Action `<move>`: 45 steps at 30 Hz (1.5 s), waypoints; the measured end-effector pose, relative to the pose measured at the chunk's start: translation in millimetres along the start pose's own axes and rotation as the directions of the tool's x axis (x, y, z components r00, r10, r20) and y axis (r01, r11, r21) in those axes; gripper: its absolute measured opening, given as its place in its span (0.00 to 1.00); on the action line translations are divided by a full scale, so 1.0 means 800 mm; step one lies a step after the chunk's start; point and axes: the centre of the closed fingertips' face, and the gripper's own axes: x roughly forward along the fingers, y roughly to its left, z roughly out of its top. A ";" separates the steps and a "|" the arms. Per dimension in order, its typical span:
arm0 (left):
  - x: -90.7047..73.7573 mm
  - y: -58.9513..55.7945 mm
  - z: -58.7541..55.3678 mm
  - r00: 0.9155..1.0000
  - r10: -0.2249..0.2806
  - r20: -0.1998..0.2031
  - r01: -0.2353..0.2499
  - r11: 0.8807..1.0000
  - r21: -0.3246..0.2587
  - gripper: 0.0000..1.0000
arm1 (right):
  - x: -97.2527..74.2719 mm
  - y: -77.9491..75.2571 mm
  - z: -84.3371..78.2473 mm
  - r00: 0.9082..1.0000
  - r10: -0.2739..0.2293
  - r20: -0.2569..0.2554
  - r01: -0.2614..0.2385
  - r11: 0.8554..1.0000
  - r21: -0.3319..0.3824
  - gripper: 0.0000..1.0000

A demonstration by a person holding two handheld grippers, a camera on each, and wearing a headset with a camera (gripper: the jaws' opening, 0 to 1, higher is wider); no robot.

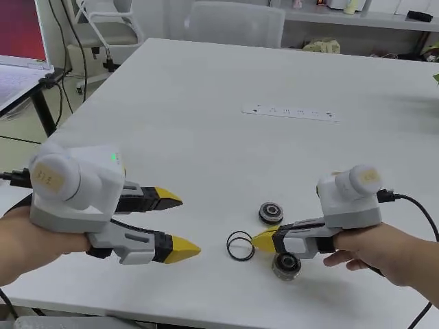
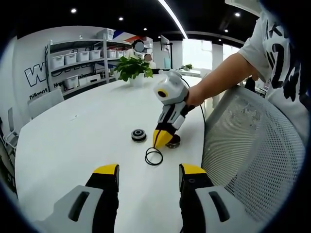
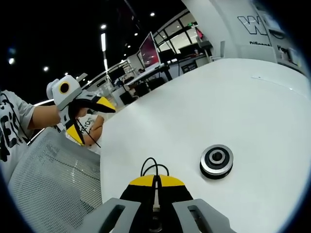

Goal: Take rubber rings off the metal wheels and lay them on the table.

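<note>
2nd wheel, just right of ring, sat half under right gripper; couldn't tell if rubber was on its rim. In right gripper view, ring's near end was hidden betw. the pinched tips. Power strip, well beyond ring: sockets too small to tell. Cable, right of ring, cut off by pic edge.

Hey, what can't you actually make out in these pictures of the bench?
Near wheel, head view: half hidden under the right gripper; ring on or off, cannot tell.
Rings, head view: overlapping, too thin to count.
Power strip, head view: markings too small to read.
</note>
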 end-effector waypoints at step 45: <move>0.021 0.007 0.019 1.000 -0.025 0.008 0.025 1.000 -0.002 0.46 | -0.037 -0.004 0.019 0.996 -0.065 0.058 0.070 0.993 -0.093 0.18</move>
